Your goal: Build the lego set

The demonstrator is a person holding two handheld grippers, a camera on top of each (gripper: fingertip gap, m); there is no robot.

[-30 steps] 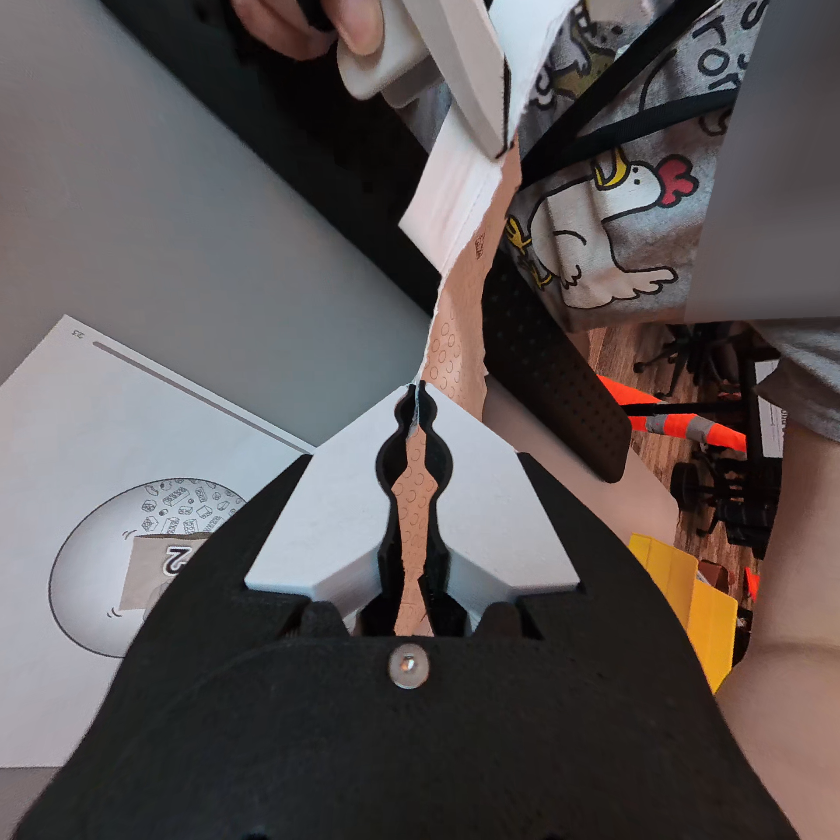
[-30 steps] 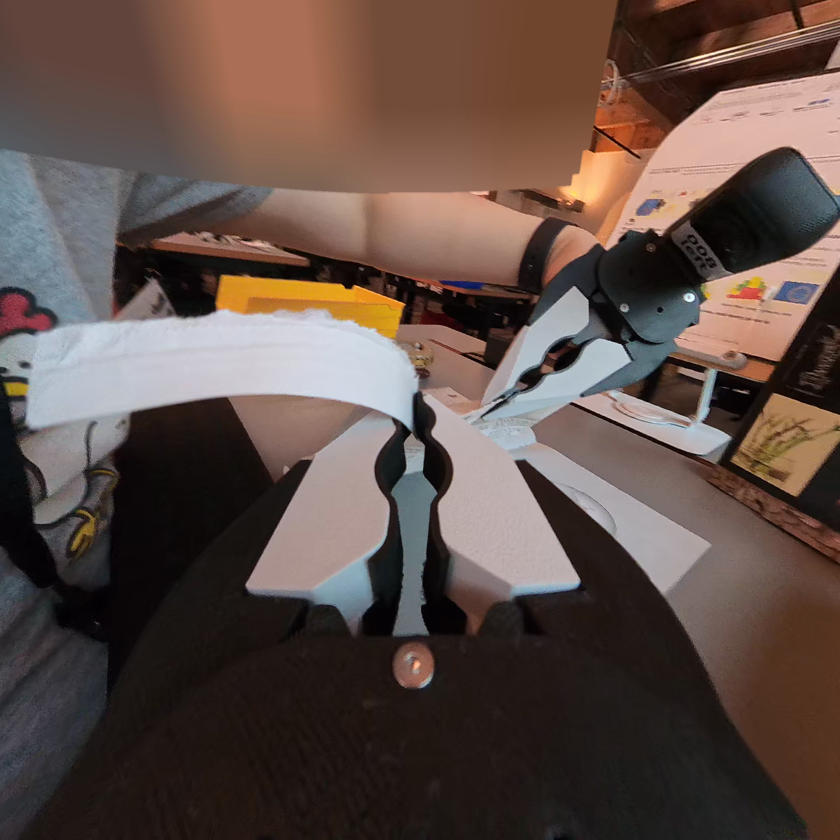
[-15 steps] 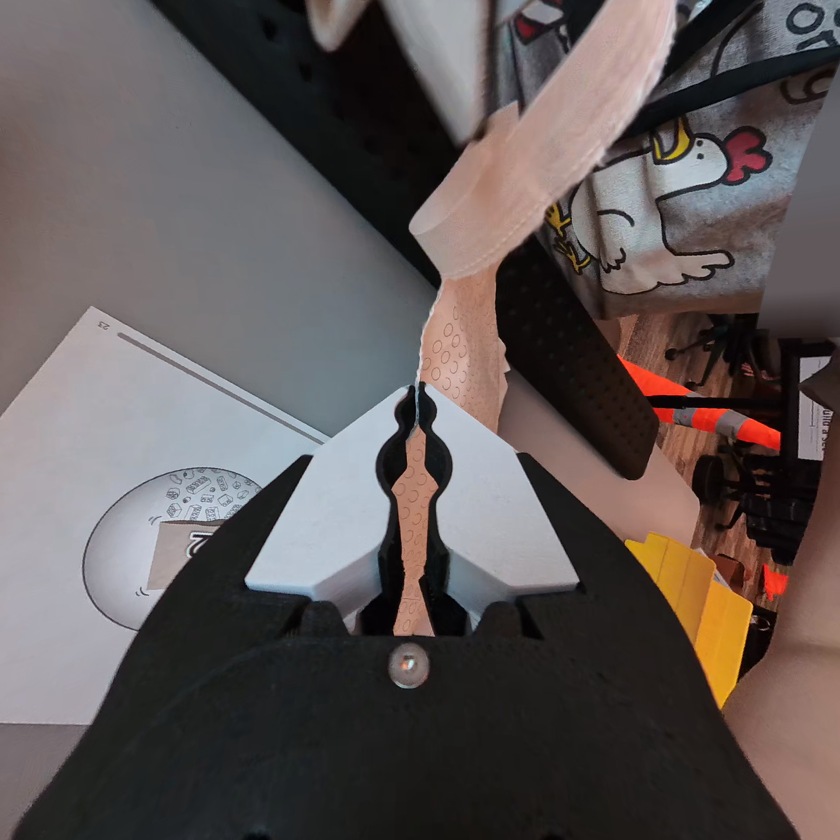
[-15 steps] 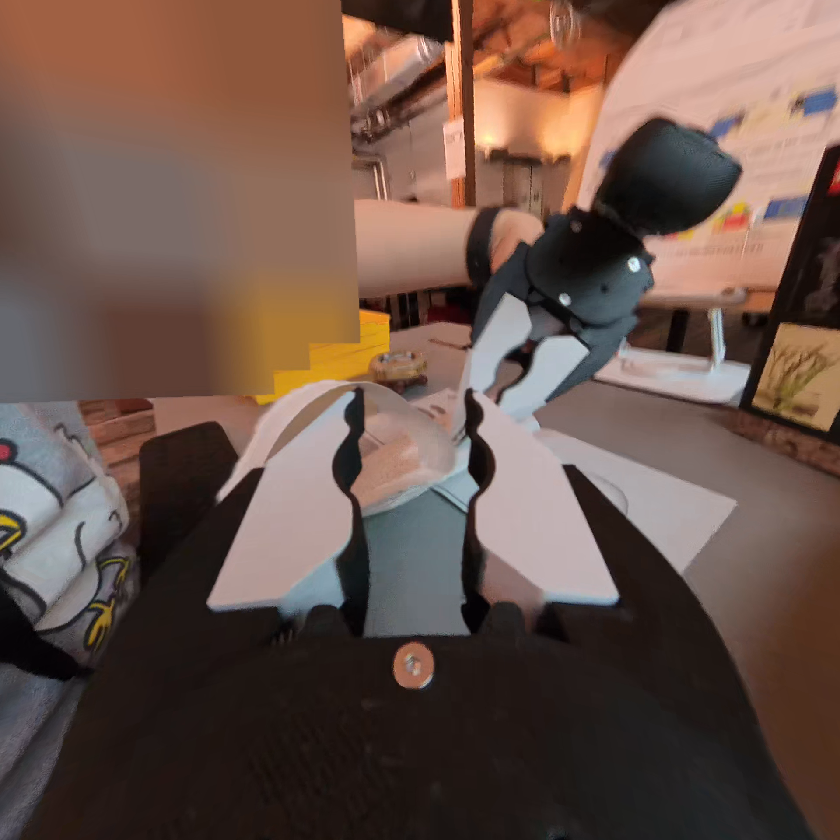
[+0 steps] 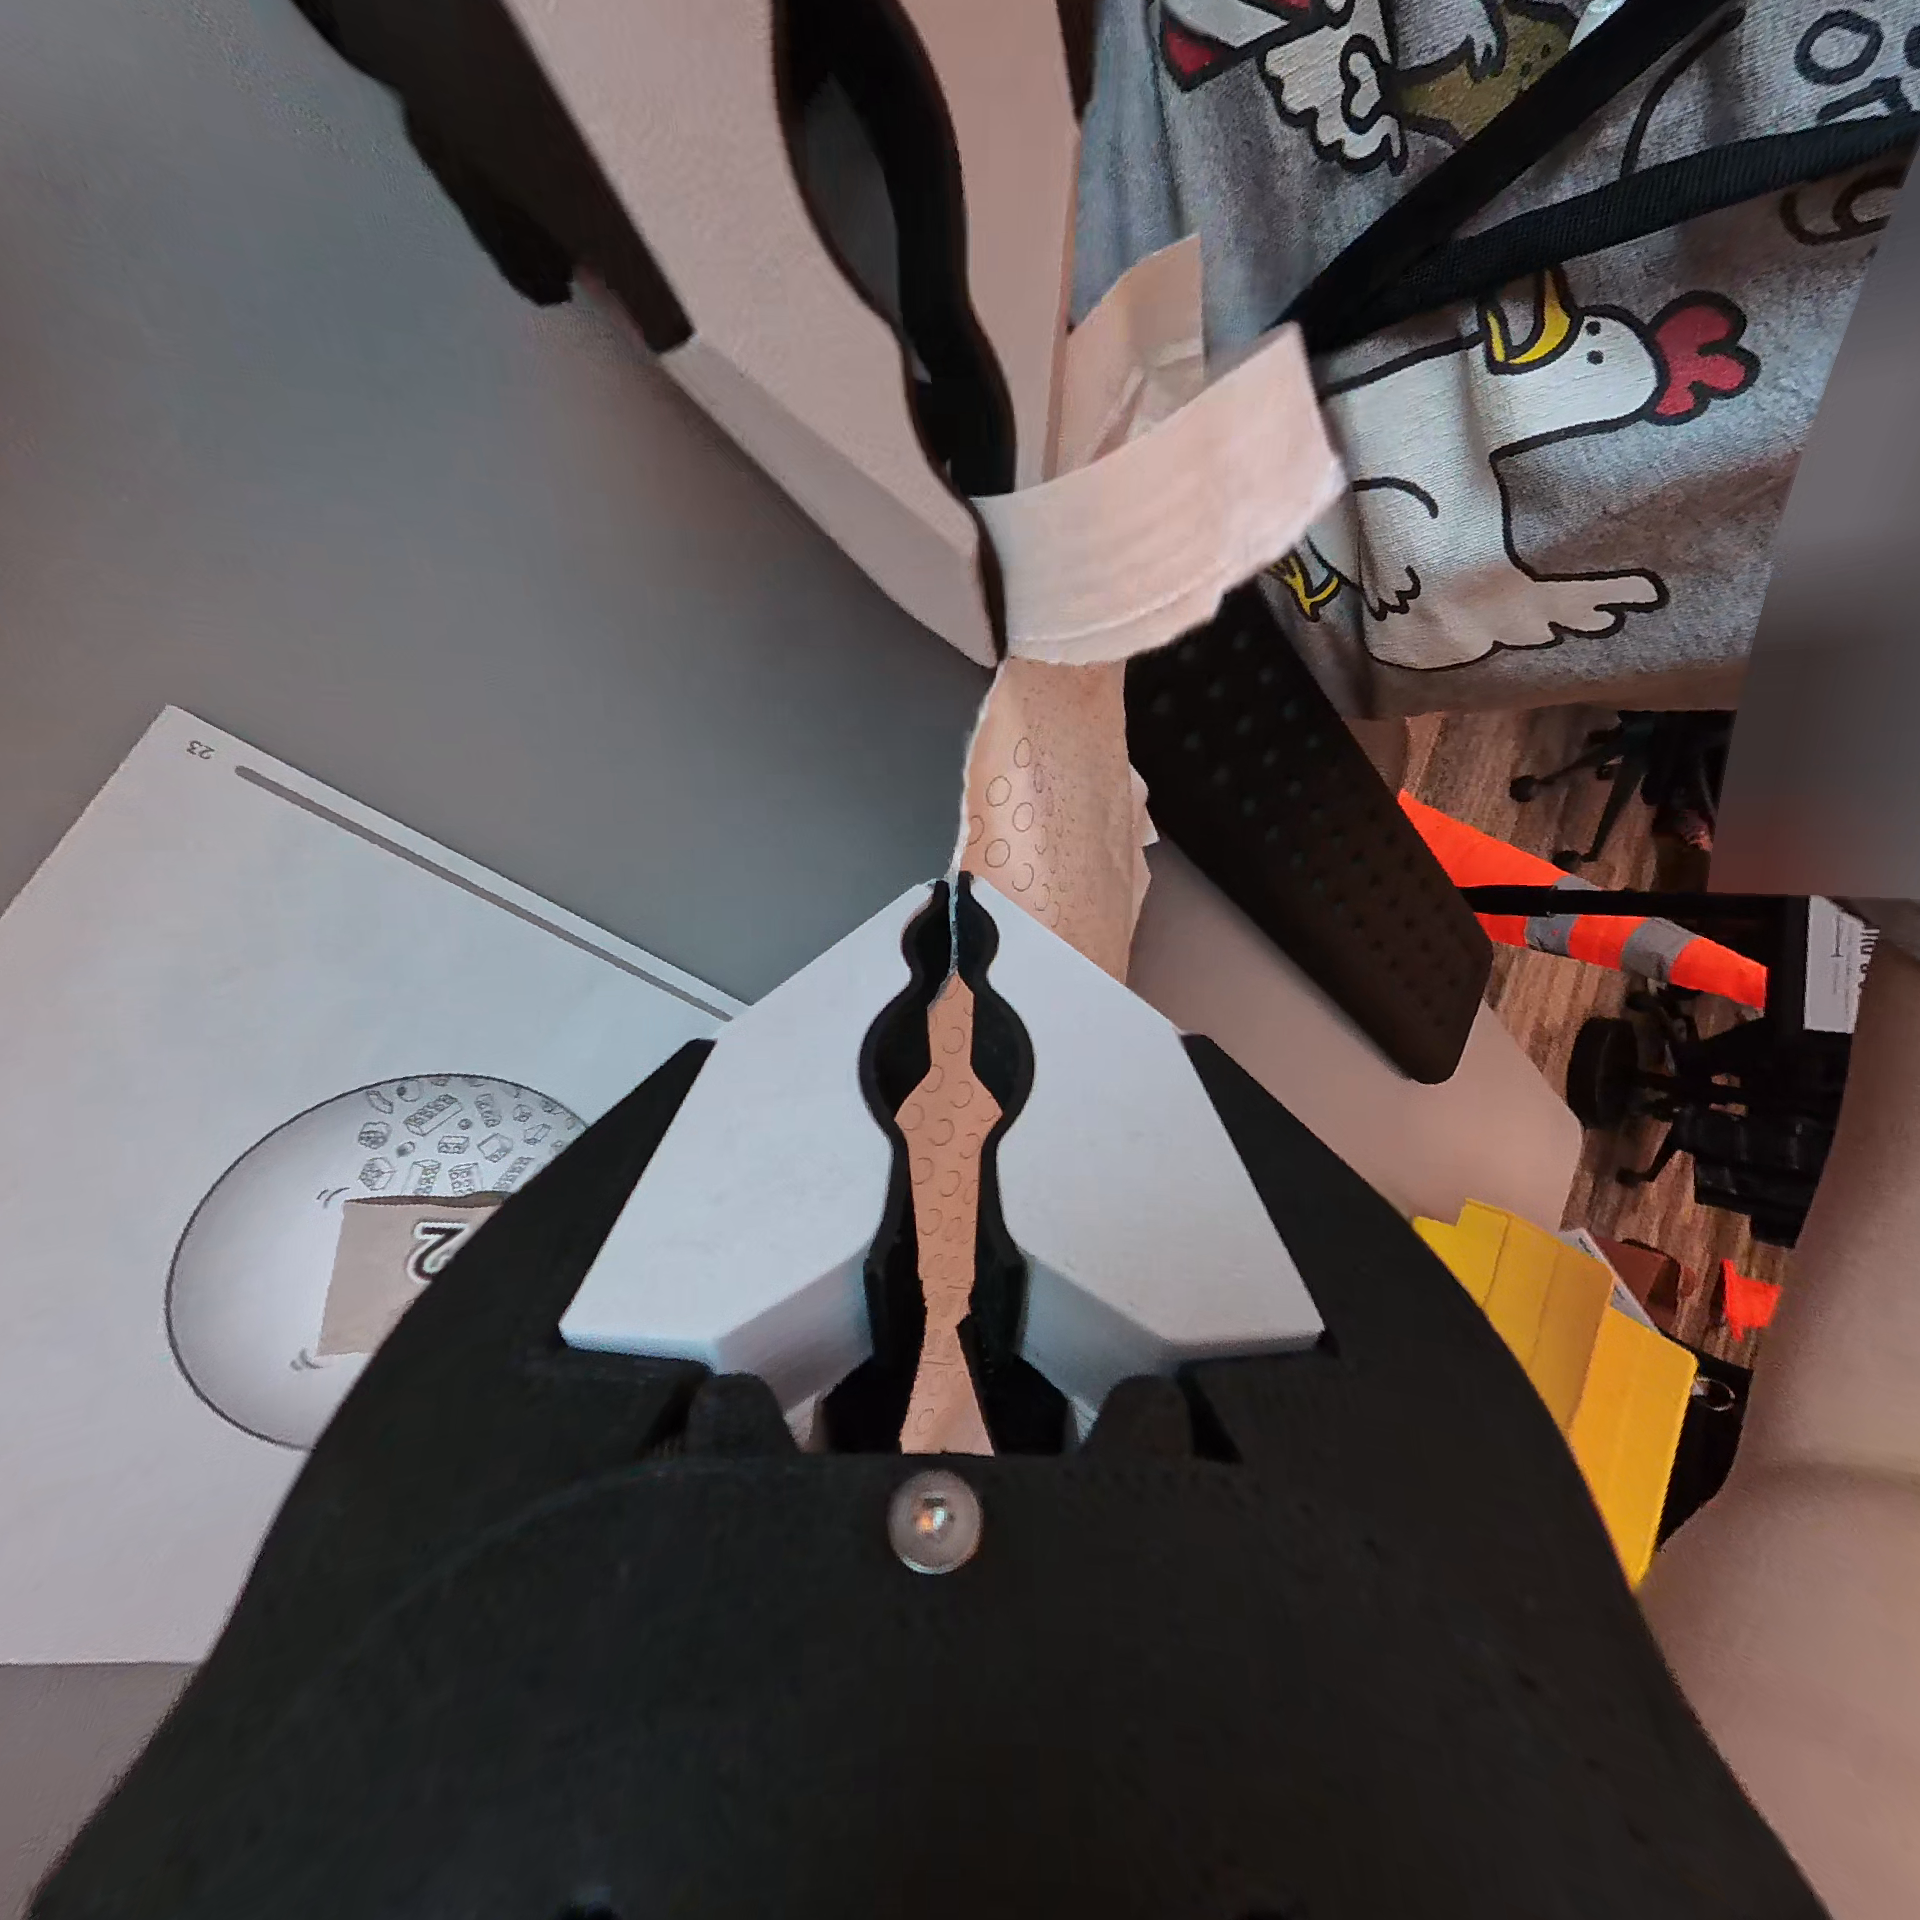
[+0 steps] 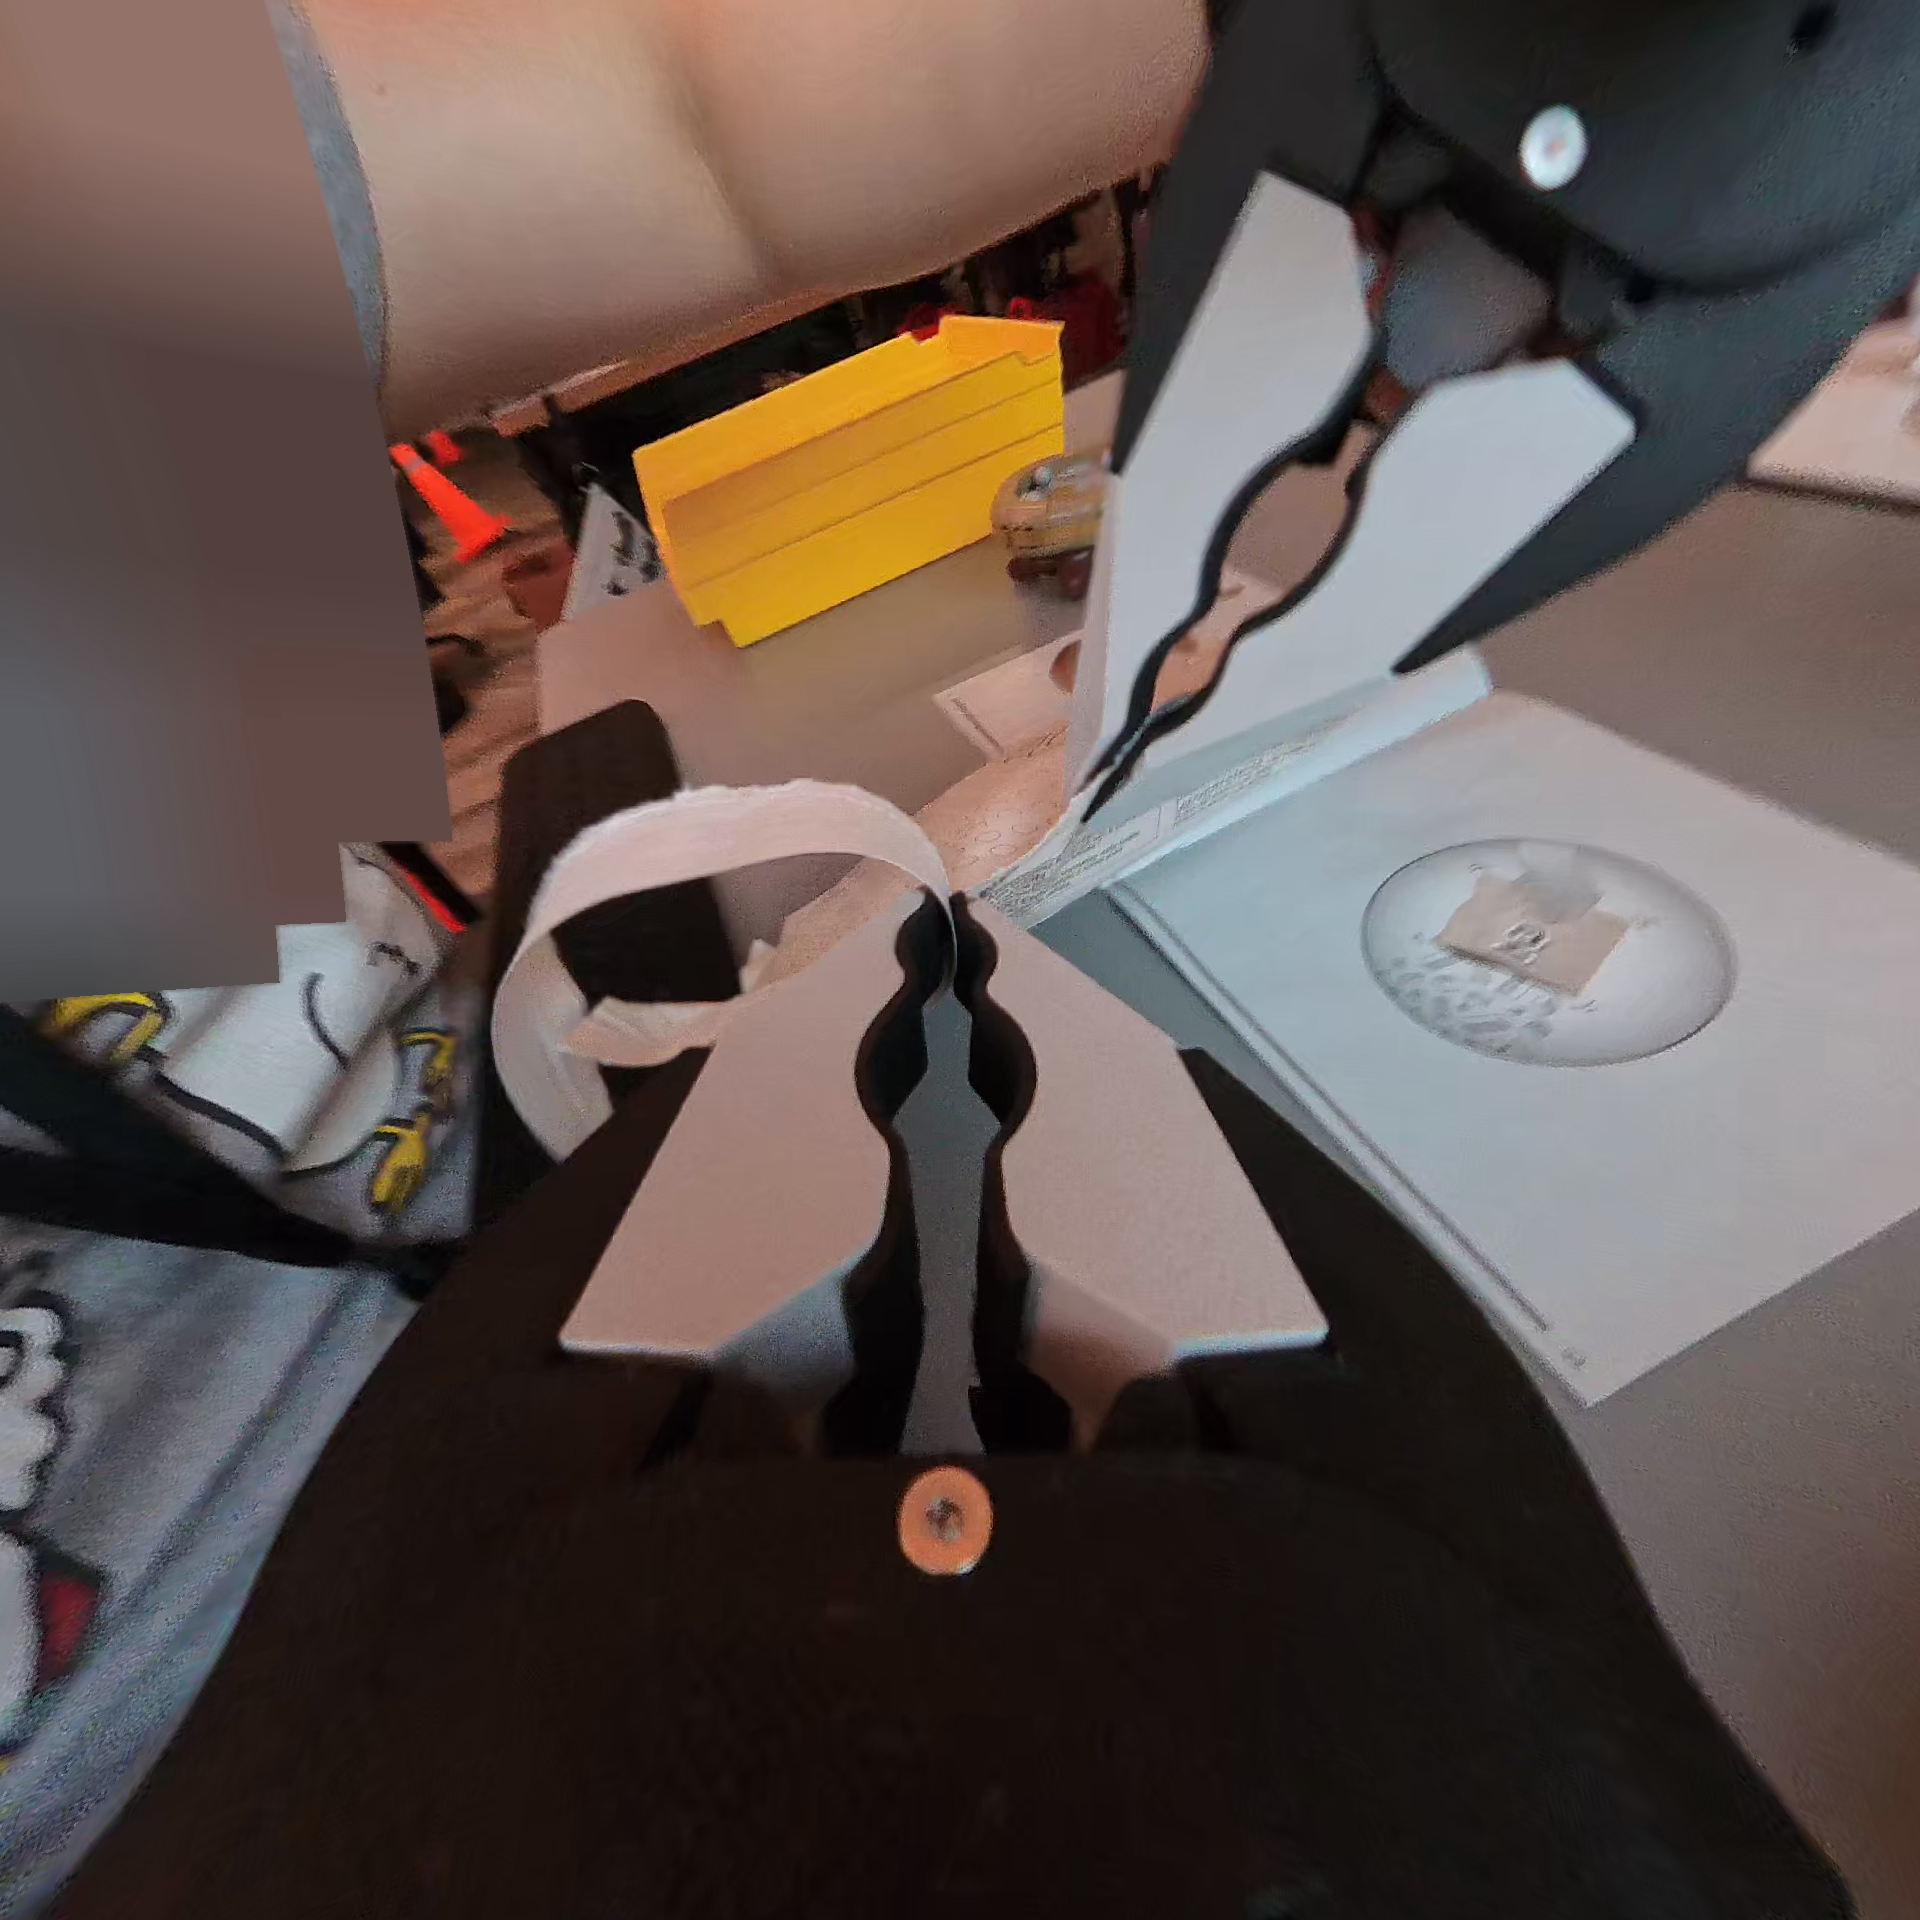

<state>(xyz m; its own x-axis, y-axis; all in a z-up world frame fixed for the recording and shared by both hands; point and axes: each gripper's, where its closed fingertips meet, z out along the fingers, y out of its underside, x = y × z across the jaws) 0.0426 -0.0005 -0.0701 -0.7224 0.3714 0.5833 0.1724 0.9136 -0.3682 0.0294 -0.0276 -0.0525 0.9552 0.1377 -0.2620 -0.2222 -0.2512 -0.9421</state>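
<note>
My left gripper [image 5: 954,885] is shut on the edge of a tan paper bag [image 5: 1039,821] printed with small circles, held above the grey table [image 5: 416,468]. My right gripper [image 6: 951,916] is shut on a white torn strip [image 6: 727,831] that curls off the bag's top. The two gripper tips nearly meet at the bag. In the left wrist view the right gripper [image 5: 992,644] comes in from above with the strip [image 5: 1153,530]. In the right wrist view the left gripper [image 6: 1096,795] comes in from the upper right, holding the bag [image 6: 987,831]. No bricks show.
An open white instruction booklet [image 5: 208,987] [image 6: 1455,1195] lies on the table under the grippers. A yellow bin [image 6: 852,488] and a small round object [image 6: 1049,509] sit farther back. A black perforated chair part [image 5: 1309,852] and the person's grey printed shirt [image 5: 1558,468] are close by. About 4 centimeters separates my left fingertips from my right.
The right gripper let go of the strip half a second ago, moved in close to the left gripper and shut on the strip again near the bag. The left gripper kept its hold.
</note>
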